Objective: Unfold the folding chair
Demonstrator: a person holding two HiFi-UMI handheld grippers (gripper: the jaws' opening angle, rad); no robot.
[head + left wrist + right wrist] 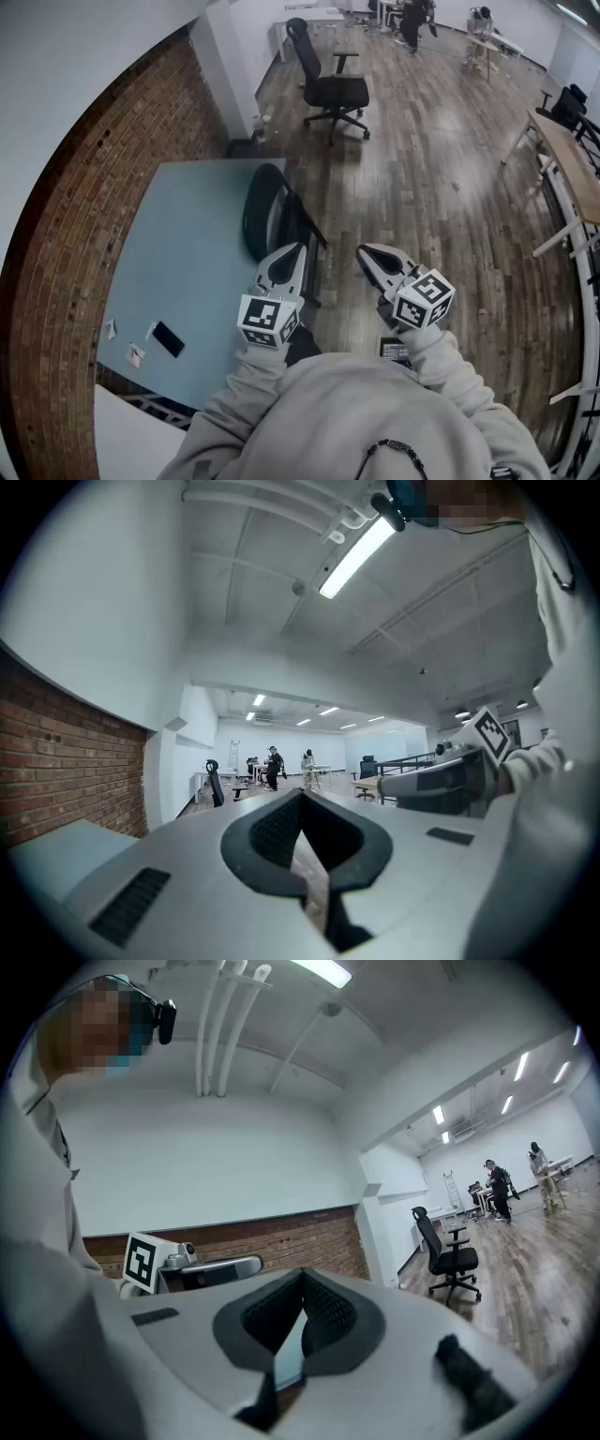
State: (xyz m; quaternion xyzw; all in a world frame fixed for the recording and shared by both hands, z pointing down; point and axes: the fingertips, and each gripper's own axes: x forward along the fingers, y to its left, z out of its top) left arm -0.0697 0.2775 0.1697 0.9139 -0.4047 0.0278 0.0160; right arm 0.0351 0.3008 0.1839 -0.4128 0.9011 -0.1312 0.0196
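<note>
The black folding chair (272, 220) stands folded on the wood floor and leans against the right edge of the light blue table (187, 262). My left gripper (300, 247) is held level just on the near side of the chair, shut with nothing in it. My right gripper (362, 250) hangs to the chair's right over the floor, also shut and empty. Neither touches the chair. In the left gripper view the jaws (302, 795) meet at the tip; in the right gripper view the jaws (302, 1275) do the same. The folding chair shows in neither gripper view.
A black phone (169, 339) and small cards lie on the table near me. A brick wall (84, 216) runs along the left. A black office chair (330, 89) stands farther off on the floor. Wooden desks (572, 159) line the right side. People (412, 19) stand at the far end.
</note>
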